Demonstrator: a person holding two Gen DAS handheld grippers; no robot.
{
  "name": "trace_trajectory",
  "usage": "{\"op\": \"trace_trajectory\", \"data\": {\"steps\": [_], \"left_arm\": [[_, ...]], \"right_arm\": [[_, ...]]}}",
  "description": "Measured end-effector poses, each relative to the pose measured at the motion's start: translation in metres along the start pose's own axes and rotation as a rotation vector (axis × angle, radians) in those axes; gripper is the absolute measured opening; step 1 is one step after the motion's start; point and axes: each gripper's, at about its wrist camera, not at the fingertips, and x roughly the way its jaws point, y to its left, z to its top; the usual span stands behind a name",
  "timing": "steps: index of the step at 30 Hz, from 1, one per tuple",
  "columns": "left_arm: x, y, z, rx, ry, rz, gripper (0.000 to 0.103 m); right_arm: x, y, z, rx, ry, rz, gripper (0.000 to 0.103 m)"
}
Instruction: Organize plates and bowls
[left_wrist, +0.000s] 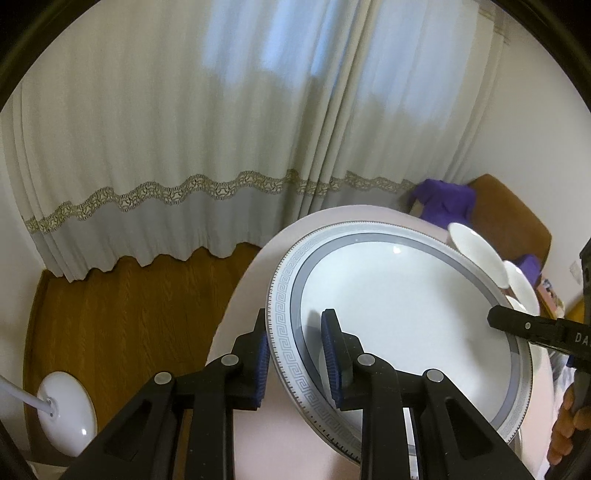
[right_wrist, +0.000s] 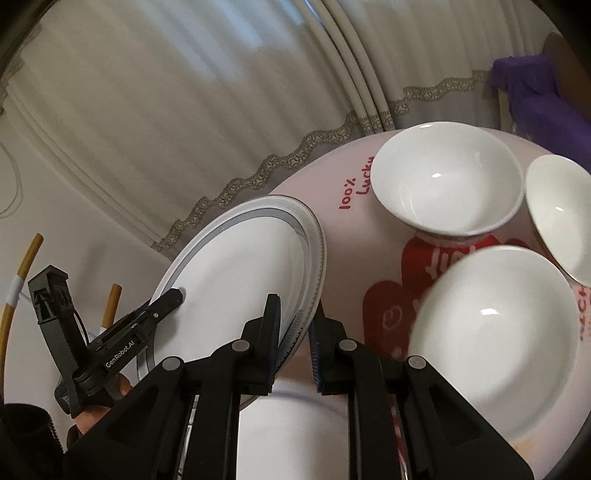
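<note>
A large white plate with a grey key-pattern rim (left_wrist: 399, 306) is held tilted above the round pink table (left_wrist: 258, 435). My left gripper (left_wrist: 295, 354) is shut on its near-left rim, one finger above and one below. My right gripper (right_wrist: 295, 328) is shut on the opposite rim of the same plate (right_wrist: 243, 266). Each gripper shows in the other's view: the right one (left_wrist: 517, 325) and the left one (right_wrist: 162, 302). Three white bowls stand upright on the table at the right: a far one (right_wrist: 447, 181), a near one (right_wrist: 495, 332), and one at the edge (right_wrist: 561, 210).
The table (right_wrist: 347, 258) carries red printed artwork and lettering. A pale curtain (left_wrist: 221, 147) hangs behind it. A white lamp base (left_wrist: 66, 413) sits on the wooden floor (left_wrist: 129, 314) at left. A purple cloth (left_wrist: 447, 199) lies on a brown seat (left_wrist: 509, 218) beyond the table.
</note>
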Motion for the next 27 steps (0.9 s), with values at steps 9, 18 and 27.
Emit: {"op": "trace_trajectory", "data": {"steps": [9, 18, 27], "left_arm": [[-0.053, -0.027, -0.053, 0.031, -0.023, -0.008, 0.022], [-0.102, -0.05, -0.108, 0.05, -0.029, -0.007, 0.022], [-0.132, -0.064, -0.145, 0.057, -0.004, -0.008, 0.021]], "right_arm": [[-0.042, -0.004, -0.04, -0.004, -0.02, -0.017, 0.015], [-0.075, -0.013, -0.083, 0.006, -0.055, -0.041, 0.015], [-0.083, -0.026, -0.117, 0.023, -0.063, -0.057, 0.015]]}}
